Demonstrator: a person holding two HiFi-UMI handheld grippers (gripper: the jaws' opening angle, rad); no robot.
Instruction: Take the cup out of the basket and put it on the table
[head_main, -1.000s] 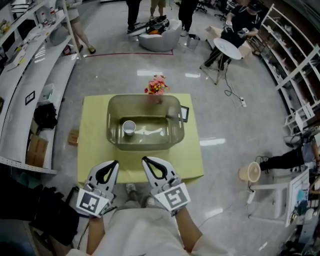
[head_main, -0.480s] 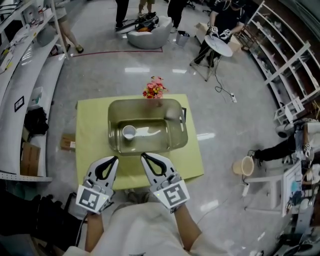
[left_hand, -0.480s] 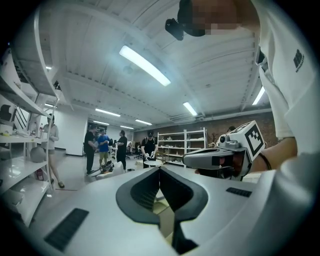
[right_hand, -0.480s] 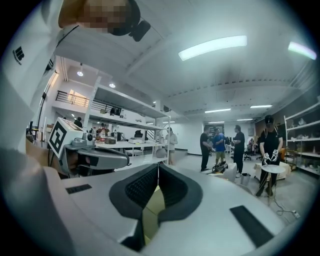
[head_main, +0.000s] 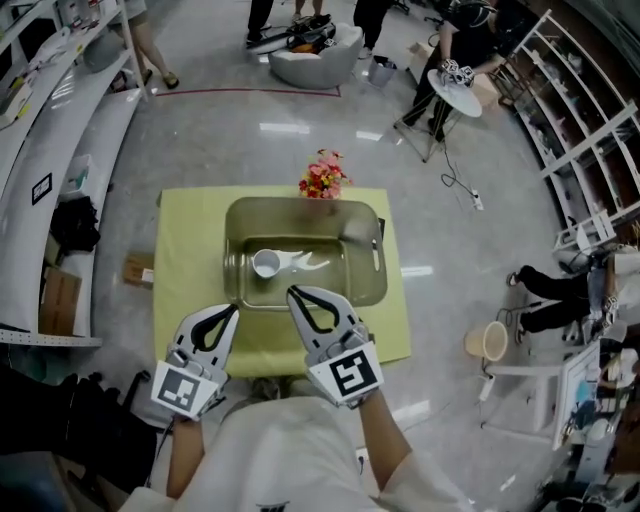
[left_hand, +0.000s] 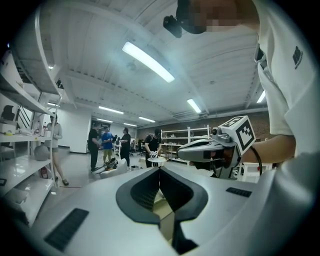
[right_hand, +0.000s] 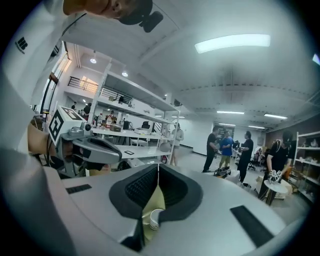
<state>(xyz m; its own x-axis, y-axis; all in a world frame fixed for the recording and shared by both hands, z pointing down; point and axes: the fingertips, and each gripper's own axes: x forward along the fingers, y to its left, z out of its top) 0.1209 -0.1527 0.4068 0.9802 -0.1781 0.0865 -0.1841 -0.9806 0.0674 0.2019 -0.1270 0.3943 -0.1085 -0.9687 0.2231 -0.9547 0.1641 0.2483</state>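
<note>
Both my tools are closed and empty; my left gripper (left_hand: 160, 170) has its two jaws pressed together at the tips with nothing between them, and my right gripper (right_hand: 158, 167) is shut just as tightly, gripping nothing; through the gap below its jaws I see the small white paper cup (right_hand: 156, 218). From the head view the cup (head_main: 266, 263) stands upright, mouth up, on the floor of the translucent olive-grey plastic basket (head_main: 368, 291), in its left part; the basket sits on the square yellow-green table (head_main: 185, 250), with a bunch of pink and red flowers (head_main: 322, 176) at its far rim. My right gripper (head_main: 292, 293) points at the basket's near wall; my left gripper (head_main: 229, 313) is over the table's near part, just short of the basket; neither touches the cup.
</note>
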